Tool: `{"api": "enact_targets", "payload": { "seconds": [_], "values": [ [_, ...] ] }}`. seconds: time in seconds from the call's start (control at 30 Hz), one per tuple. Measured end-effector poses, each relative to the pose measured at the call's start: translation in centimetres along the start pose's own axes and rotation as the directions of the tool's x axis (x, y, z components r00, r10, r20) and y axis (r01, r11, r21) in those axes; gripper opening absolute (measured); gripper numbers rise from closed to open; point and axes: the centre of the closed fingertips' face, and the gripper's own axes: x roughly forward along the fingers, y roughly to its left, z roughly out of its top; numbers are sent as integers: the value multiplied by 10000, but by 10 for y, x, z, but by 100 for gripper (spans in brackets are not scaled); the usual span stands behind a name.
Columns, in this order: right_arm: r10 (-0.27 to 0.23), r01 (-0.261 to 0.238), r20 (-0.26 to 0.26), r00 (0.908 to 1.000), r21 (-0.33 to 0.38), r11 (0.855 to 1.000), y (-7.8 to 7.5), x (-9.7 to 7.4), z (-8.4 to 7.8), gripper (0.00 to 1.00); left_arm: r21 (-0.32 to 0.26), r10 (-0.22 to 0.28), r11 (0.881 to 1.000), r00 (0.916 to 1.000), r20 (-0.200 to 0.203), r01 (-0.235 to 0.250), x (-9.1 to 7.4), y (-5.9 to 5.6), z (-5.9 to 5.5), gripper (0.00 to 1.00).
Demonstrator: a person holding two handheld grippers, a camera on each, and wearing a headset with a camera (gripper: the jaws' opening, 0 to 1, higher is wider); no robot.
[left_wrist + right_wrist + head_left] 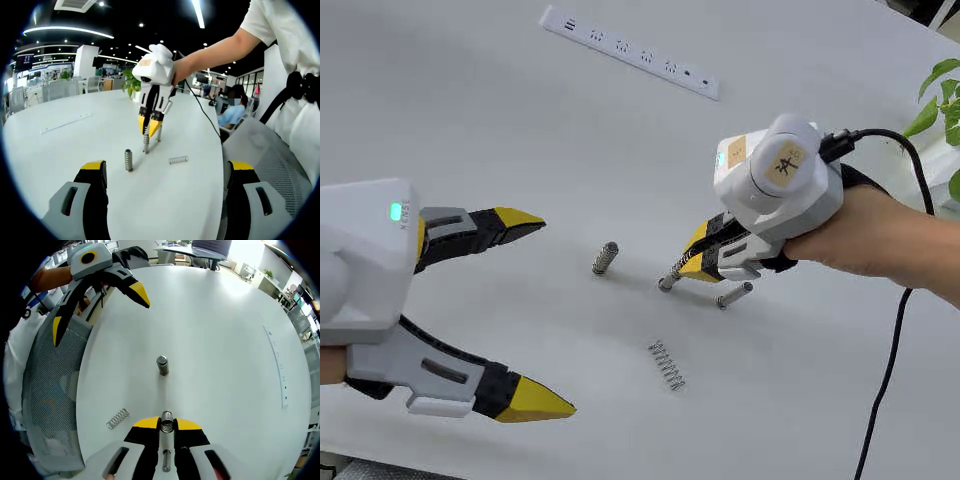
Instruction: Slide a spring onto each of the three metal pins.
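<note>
Clamping a spring [166, 422] on the middle pin [667, 284], the right tool [693, 256] leans in; near that pin lies a loose spring [667, 365]; the left tool [557, 315] gapes apart.

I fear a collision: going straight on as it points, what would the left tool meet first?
Probably the right tool, at a pin; depth is unclear. The loose spring lies lower, under that line.

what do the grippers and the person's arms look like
The left gripper and right gripper have white bodies and black jaws tipped yellow. The left shows a green light; the right carries a tan sticker with a dark mark and a black cable. The person wears a white short sleeve.
</note>
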Motion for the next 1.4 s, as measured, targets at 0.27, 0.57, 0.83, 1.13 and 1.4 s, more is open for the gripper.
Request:
{"api": "enact_targets", "payload": {
  "seconds": [0.27, 0.57, 0.83, 1.13, 1.4],
  "values": [
    [42, -42, -3, 10000, -35, 10000, 0, 9, -2, 7, -48, -8, 10000, 10000, -14, 8, 0, 0, 0, 99],
    [61, -64, -136, 9999, -237, 9997, 0, 15, -4, 7, -79, -40, 10000, 10000, -9, 40, 1, -1, -1, 99],
    [125, -130, -215, 9997, -232, 9996, -3, 22, -9, 7, -97, -47, 9999, 10000, -1, 47, 0, -1, -1, 99],
    [138, -142, -196, 9997, -212, 9997, -5, 24, -11, 7, -108, -30, 9999, 10000, 12, 31, -1, -1, 0, 99],
    [171, -176, -254, 9995, -178, 9997, -4, 26, -13, 9, -115, -38, 9999, 10000, 4, 39, -1, -2, -1, 99]
  ]
}}
